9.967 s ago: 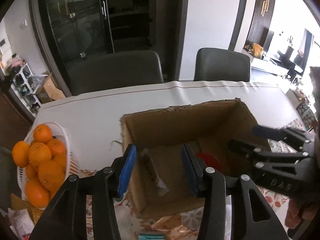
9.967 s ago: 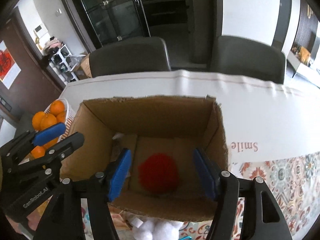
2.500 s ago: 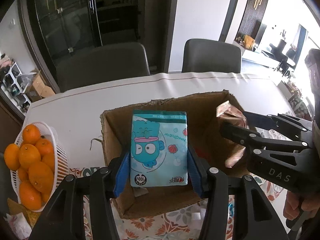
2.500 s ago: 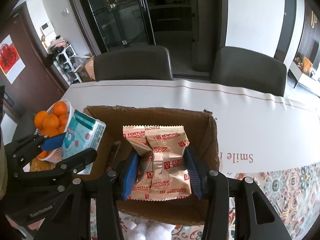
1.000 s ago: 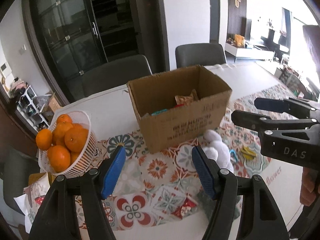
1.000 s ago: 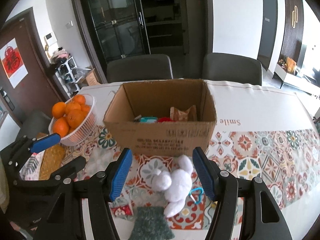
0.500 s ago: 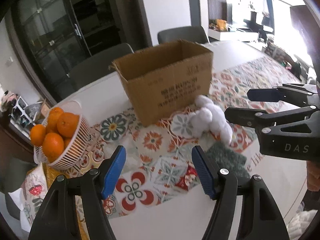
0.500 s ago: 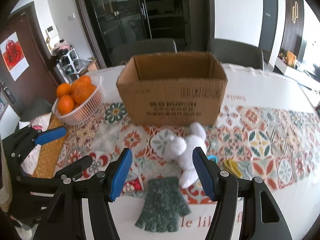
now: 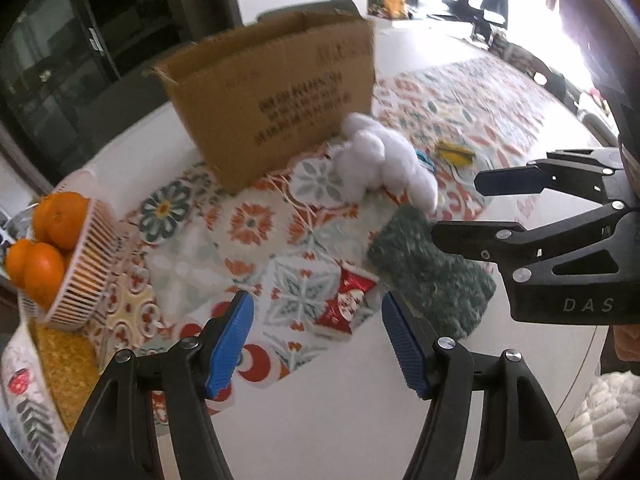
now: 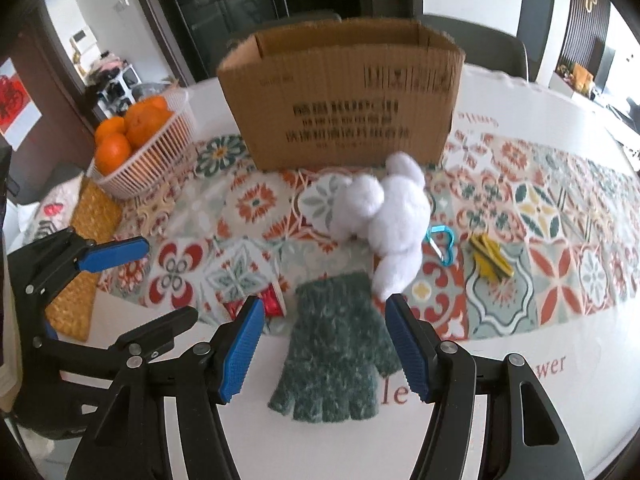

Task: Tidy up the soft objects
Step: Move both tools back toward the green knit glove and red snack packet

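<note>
A dark green knit glove (image 10: 338, 344) lies flat at the near edge of the patterned cloth, and my right gripper (image 10: 326, 346) hangs open above it with a blue pad on each side. A white plush toy (image 10: 384, 216) lies just behind the glove, in front of the cardboard box (image 10: 340, 96). My left gripper (image 9: 316, 344) is open and empty above a small red packet (image 9: 346, 300), which sits left of the glove (image 9: 428, 268). The plush toy (image 9: 380, 160) and the box (image 9: 276, 92) show beyond it.
A white basket of oranges (image 10: 140, 148) stands at the left on the patterned cloth (image 10: 540, 248). A blue clip (image 10: 442, 240) and a yellow-and-black object (image 10: 490, 262) lie right of the plush toy. Bare white table (image 10: 460, 420) runs along the near edge. Dark chairs stand behind.
Both grippers have come down and back from the box toward the table's near edge. The glove now lies between the right fingers, and the red packet sits under the left ones.
</note>
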{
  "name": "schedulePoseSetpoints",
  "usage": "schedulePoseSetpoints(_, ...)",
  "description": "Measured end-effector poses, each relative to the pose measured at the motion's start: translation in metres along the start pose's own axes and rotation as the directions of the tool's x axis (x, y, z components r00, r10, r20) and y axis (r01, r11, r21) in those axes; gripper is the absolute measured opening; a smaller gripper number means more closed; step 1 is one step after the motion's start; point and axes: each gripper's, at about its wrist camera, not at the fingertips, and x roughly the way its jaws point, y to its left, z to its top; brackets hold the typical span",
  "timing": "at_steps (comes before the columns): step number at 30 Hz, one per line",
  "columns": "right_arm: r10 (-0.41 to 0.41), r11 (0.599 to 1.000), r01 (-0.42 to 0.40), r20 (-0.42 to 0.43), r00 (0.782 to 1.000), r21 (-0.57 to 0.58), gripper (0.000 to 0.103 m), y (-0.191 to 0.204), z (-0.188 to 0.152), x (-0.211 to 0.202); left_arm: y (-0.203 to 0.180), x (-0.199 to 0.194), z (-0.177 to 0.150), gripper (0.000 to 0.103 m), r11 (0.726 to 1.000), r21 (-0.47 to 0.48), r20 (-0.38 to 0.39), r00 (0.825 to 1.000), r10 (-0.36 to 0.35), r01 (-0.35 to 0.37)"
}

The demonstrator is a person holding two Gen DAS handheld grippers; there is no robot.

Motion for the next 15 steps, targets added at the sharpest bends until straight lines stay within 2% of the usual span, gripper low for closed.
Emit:
schedulePoseSetpoints(7, -0.001, 1.000, 0.003, -0.111, 0.994, 0.017, 0.064, -0.005, -0.013, 0.032, -0.002, 0.036, -0.009, 0.063, 0.997, 0.045, -0.098, 0.993, -0.060, 0.065)
schedulePoseSetpoints(8, 0.000, 1.000, 0.003, -0.130, 0.992, 0.021, 0.064, -0.007, -0.014, 0.037, -0.002, 0.041, -0.009, 0.062, 0.995, 0.056, -0.091, 0.993, -0.080, 0.085)
schedulePoseSetpoints(15, 0.012, 0.999, -0.003, -0.221, 0.975, 0.045, 0.064, -0.012, -0.024, 0.063, -0.002, 0.063, -0.010, 0.061, 0.989, 0.089, -0.134, 0.986, -0.103, 0.116)
